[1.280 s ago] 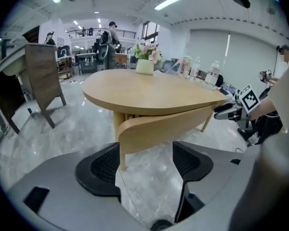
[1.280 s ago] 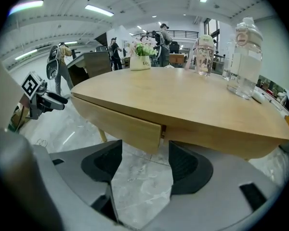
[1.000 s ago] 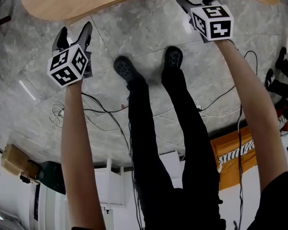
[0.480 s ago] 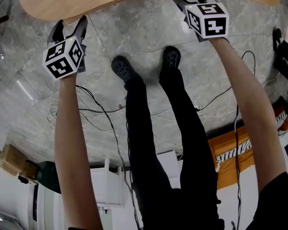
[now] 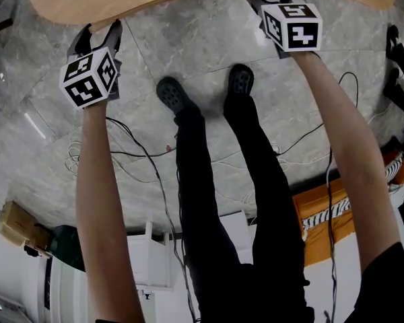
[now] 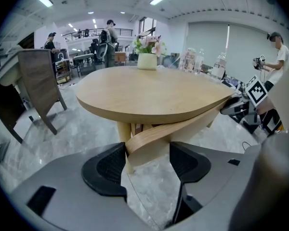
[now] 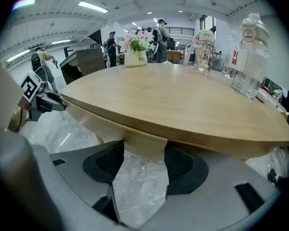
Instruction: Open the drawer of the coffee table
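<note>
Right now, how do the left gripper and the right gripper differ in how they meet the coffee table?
The left gripper has the wooden band under the tabletop slanting across its gap; the right gripper meets it level. The left gripper's jaws have just been closing, pads' contact unclear; the right gripper's pads both press the wood. Both have that band between their jaws.

I see red characters on the bottle (image 7: 249, 57) standing on the surface (image 7: 173, 105), but I cannot read them. Dark print on the white vase (image 7: 136, 58) is also too small for me.
</note>
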`<move>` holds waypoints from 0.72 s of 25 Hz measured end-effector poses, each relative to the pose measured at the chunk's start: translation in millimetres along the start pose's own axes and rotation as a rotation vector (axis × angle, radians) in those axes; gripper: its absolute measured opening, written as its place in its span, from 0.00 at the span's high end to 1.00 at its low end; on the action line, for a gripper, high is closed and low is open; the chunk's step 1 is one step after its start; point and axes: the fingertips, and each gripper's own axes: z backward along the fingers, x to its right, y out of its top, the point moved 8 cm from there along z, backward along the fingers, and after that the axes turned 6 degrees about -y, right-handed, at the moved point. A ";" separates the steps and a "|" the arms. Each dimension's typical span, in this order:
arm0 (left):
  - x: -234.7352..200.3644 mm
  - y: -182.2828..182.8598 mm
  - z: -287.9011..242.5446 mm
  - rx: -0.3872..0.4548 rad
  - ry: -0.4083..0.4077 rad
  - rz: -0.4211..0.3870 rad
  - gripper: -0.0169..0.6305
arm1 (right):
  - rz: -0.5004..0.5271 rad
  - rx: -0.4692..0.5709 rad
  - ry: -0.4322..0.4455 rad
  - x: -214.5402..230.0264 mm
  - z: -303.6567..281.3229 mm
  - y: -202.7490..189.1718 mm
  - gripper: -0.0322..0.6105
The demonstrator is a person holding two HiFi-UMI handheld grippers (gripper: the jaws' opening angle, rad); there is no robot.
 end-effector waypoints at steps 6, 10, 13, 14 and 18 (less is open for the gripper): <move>-1.3 -1.4 4.0 0.001 0.020 0.005 0.58 | -0.003 -0.007 -0.017 0.4 0.8 -0.3 0.57; -0.4 -4.0 5.6 0.000 0.042 -0.008 0.59 | -0.003 -0.014 -0.029 -1.8 2.0 -1.8 0.58; -0.1 -5.5 8.4 -0.013 0.043 -0.035 0.61 | 0.011 -0.018 -0.027 -2.7 4.9 -4.4 0.60; 1.2 -7.3 10.0 -0.019 0.043 -0.042 0.62 | 0.018 -0.020 -0.028 -3.2 7.1 -6.8 0.61; 9.2 -17.3 17.5 -0.039 0.044 -0.055 0.63 | 0.029 -0.030 -0.030 -5.9 17.4 -17.7 0.62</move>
